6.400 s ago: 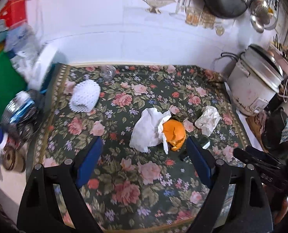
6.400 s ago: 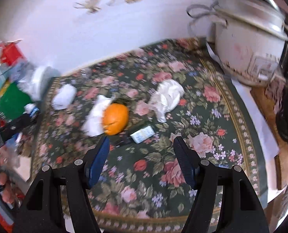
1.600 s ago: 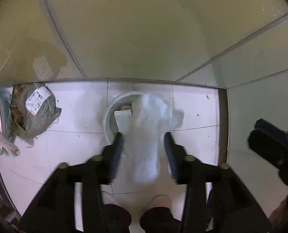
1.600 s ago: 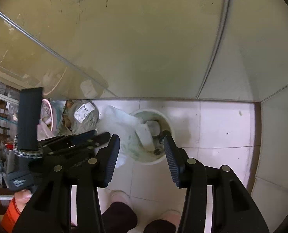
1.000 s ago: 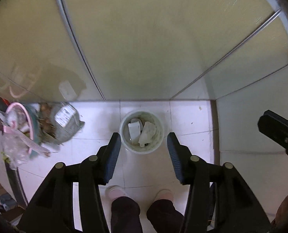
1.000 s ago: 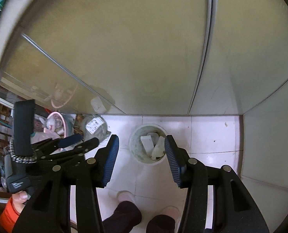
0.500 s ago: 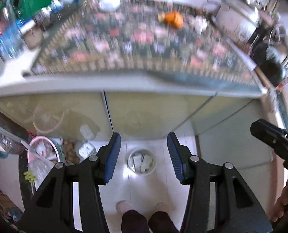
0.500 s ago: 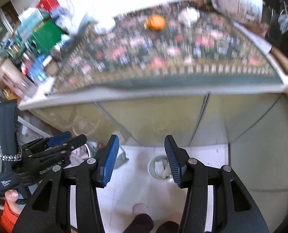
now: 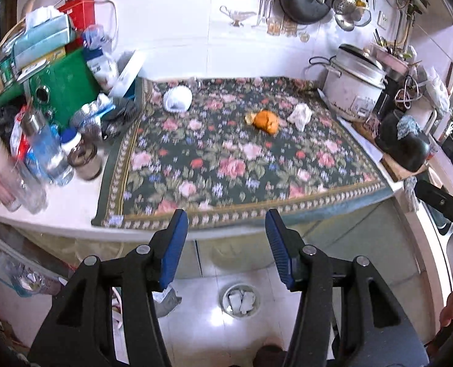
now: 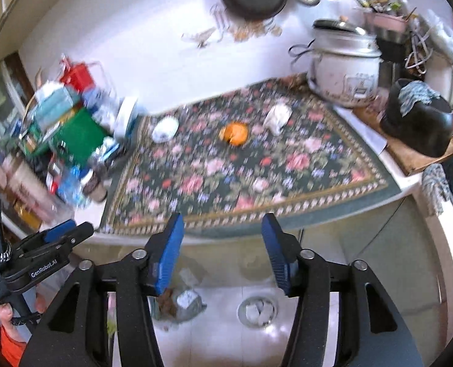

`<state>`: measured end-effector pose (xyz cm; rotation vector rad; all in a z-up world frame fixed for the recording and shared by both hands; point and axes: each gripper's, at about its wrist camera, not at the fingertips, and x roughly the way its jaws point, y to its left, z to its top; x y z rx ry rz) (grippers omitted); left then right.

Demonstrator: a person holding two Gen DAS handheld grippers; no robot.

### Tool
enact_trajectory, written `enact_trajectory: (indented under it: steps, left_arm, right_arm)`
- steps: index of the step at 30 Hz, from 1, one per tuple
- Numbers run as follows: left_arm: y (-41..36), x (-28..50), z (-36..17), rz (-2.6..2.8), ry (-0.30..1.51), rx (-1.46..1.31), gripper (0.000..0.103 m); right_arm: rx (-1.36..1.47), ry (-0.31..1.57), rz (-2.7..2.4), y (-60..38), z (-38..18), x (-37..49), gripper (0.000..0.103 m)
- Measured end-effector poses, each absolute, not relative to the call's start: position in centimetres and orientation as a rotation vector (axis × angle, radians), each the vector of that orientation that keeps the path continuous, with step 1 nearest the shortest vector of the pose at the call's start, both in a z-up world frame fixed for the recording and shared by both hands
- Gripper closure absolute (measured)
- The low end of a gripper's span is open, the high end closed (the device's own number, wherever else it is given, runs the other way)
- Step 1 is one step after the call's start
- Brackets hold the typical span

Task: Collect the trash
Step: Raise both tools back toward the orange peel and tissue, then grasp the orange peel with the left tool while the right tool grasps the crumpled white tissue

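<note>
An orange peel (image 9: pixel 266 121) lies on the floral cloth (image 9: pixel 226 165), with a crumpled white tissue (image 9: pixel 300 115) to its right and a white foam net (image 9: pixel 177 99) at the back left. The peel (image 10: pixel 235 134), tissue (image 10: pixel 276 116) and net (image 10: pixel 164 129) also show in the right wrist view. A round bin (image 9: pixel 241 299) with white trash stands on the floor below the counter, also in the right wrist view (image 10: pixel 257 311). My left gripper (image 9: pixel 226 244) is open and empty in front of the counter edge. My right gripper (image 10: pixel 222 244) is open and empty there too.
A rice cooker (image 9: pixel 353 90) stands at the cloth's right back corner. Bottles, jars and boxes (image 9: pixel 43 116) crowd the counter's left side. A dark helmet-like object (image 9: pixel 406 143) sits at the right. A stuffed bag (image 10: pixel 186 304) lies on the floor left of the bin.
The left gripper dropped the white tissue wad into the bin. Both grippers then rose from pointing at the floor bin to facing the counter top, both empty and open.
</note>
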<state>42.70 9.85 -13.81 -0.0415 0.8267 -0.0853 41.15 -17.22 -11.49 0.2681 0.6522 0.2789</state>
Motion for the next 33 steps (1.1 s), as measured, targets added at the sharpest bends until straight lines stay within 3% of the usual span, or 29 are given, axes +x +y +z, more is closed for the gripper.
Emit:
enact_trajectory:
  steps: [17, 20, 24, 33]
  left_arm:
    - [3.4, 59.8, -11.4, -0.020, 0.797, -0.071, 0.044]
    - [2.3, 62.9, -12.0, 0.013, 0.808, -0.083, 0.044]
    - [1.3, 67.0, -14.0, 0.032, 0.878, -0.098, 0.043]
    - [0.1, 74.7, -19.2, -0.021, 0.980, -0.036, 0.043]
  right_arm:
    - [0.222, 0.636, 0.312, -23.7, -8.5, 57.5, 0.052]
    - [0.179, 0.651, 0.341, -24.6, -8.7, 61.7, 0.052]
    - [0.195, 0.693, 0.350, -25.8, -10.4, 67.1, 0.036]
    - [0.305, 0.848, 0.340, -25.9, -15.7, 77.0, 0.036]
